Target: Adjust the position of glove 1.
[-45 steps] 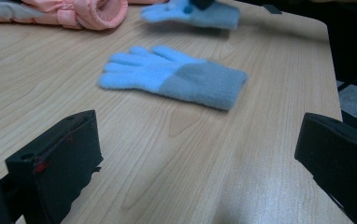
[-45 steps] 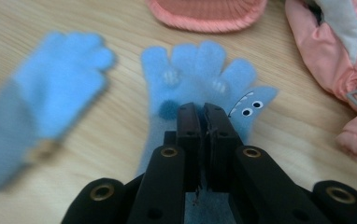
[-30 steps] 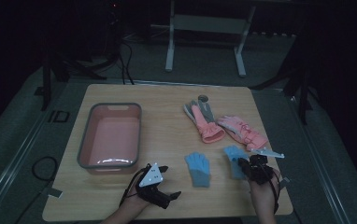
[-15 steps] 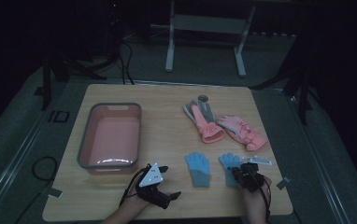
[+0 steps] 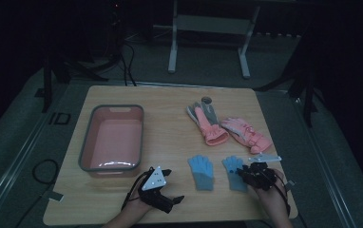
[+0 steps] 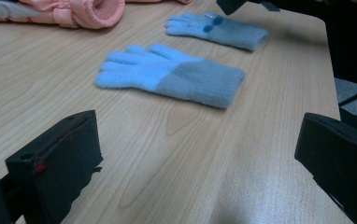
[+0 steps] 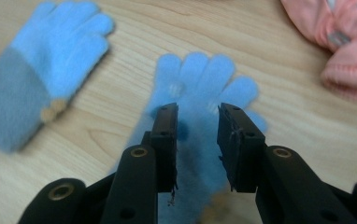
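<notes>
Blue glove (image 5: 234, 172), fingers seemingly pointing away

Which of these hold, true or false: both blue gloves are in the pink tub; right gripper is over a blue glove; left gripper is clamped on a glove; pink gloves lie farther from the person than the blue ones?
1. Both blue gloves are in the pink tub. False: the left blue glove and the right blue glove lie flat on the table.
2. The right gripper is over the right blue glove. True; its jaws have just been opening, glove beneath the gap.
3. The left gripper is clamped on a glove. False: jaws wide apart over bare wood.
4. The pink gloves lie farther from the person. True.
</notes>
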The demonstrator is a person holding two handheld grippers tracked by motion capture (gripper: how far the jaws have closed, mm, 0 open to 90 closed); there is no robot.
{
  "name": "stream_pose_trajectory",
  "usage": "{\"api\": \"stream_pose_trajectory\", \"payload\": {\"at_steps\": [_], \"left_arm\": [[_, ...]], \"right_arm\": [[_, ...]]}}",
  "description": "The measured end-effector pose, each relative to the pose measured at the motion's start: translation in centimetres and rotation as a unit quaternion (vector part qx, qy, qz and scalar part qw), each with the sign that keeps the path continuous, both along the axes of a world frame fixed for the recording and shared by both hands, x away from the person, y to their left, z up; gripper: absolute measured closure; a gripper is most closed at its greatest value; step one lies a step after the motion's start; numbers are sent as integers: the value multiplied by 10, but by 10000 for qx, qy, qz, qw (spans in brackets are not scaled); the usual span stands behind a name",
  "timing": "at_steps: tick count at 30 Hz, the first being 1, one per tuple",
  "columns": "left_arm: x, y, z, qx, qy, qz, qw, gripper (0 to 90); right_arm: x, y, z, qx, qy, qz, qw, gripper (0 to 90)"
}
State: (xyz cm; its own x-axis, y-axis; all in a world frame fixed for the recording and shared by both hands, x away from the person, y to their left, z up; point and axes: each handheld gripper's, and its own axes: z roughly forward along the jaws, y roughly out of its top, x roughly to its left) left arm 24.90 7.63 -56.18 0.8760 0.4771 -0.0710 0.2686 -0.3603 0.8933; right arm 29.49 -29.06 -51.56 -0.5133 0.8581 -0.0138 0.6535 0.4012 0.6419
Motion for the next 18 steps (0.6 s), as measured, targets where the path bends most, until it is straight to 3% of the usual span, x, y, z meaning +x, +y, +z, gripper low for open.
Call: {"api": "stream_pose_trajectory", "payload": {"at_steps": [4, 7, 12, 13, 16, 18], "left_arm": [[1, 0, 0, 1, 27, -10, 10000, 6], [1, 0, 0, -9, 38, 11, 10000, 6], [1, 1, 0, -27, 40, 18, 10000, 6], [1, 1, 0, -29, 43, 20, 10000, 6], [1, 1, 0, -16, 54, 27, 10000, 6], [1, 1, 0, -12, 41, 44, 10000, 6]], "right_arm": [[5, -3, 1, -124, 3, 791, 9968, 637], [10, -2, -4, -234, 111, 1070, 9939, 619], [13, 0, -18, -406, 300, 1234, 9911, 615], [13, -2, -20, -325, 278, 1237, 9914, 624], [12, -5, -21, -170, 284, 1119, 9932, 711], [10, -4, -22, -201, 184, 1067, 9939, 774]]}}
